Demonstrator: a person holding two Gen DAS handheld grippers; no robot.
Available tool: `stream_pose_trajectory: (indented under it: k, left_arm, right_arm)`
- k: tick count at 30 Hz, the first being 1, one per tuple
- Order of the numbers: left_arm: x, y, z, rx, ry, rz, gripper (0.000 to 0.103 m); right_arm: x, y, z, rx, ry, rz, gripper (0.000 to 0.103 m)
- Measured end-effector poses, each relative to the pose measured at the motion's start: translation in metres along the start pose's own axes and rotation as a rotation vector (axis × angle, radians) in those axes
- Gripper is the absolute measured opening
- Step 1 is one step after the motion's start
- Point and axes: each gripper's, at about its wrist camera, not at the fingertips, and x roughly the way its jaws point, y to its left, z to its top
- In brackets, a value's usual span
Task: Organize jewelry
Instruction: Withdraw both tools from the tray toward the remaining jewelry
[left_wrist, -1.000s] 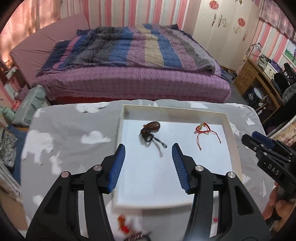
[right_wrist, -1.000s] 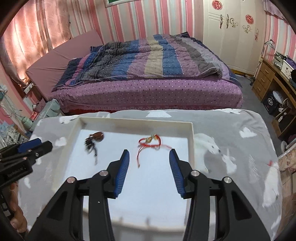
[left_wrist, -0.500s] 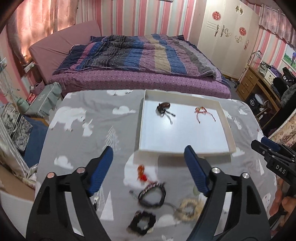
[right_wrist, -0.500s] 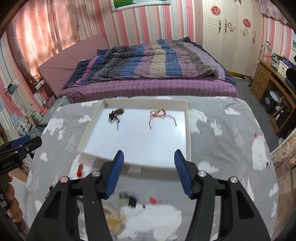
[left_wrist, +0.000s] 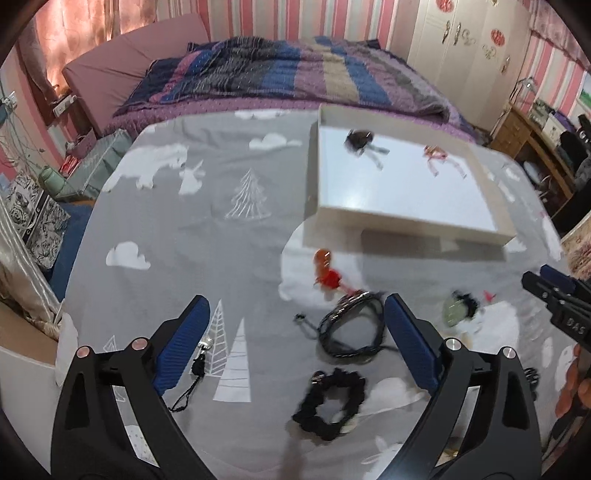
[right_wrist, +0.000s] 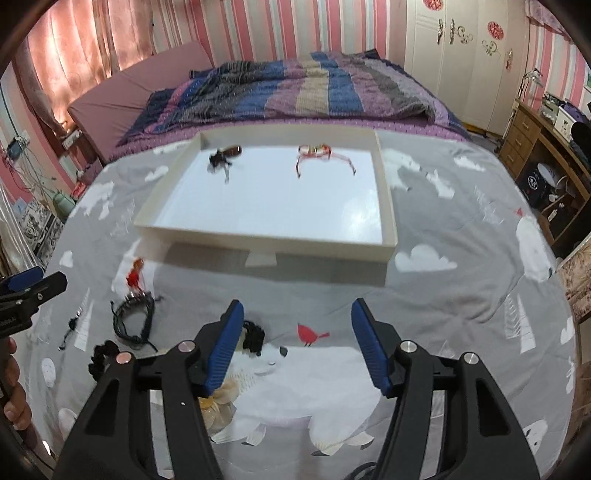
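Cord (left_wrist: 351, 328): mid frame, light, floppy; pinch a strand.
Left gripper (left_wrist: 295, 343): wide apart, empty.
Right gripper (right_wrist: 297, 345): wide apart, empty.

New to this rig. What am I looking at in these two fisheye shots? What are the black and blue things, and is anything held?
There is no robot. A person holds one hand-held pair of tongs in each hand, and each has a fisheye camera looking forward along its two blue-padded fingers.

In the left wrist view the left tongs fill the foreground, and in the right wrist view the right tongs do. Each view also catches the other tool at its edge.

Both tongs are open and hold nothing.

Below them is a grey printed cloth with a white tray on it. In the tray lie a dark pendant on a cord and a red string bracelet.

Loose on the cloth are a black cord bracelet, a black scrunchie, a red tassel charm and some smaller, blurred pieces.
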Motion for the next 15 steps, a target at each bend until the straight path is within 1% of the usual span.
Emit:
stream_pose_trajectory:
  k: [7,11,15]
  left_arm:
    - [0.034,0.006,-0.004,0.007,0.058,0.018,0.097]
    - [0.048,0.010,0.000,-0.006,0.088,0.015,0.097]
    - [0.055,0.009,0.002,-0.001,0.097,0.030,0.097]
  right_arm:
    - [0.027,0.014,-0.011,-0.016,0.054,0.001,0.061]
    - [0.038,0.021,-0.014,-0.023,0.082,0.001,0.061]
    - [0.042,0.025,-0.014,-0.029,0.099,0.006,0.061]
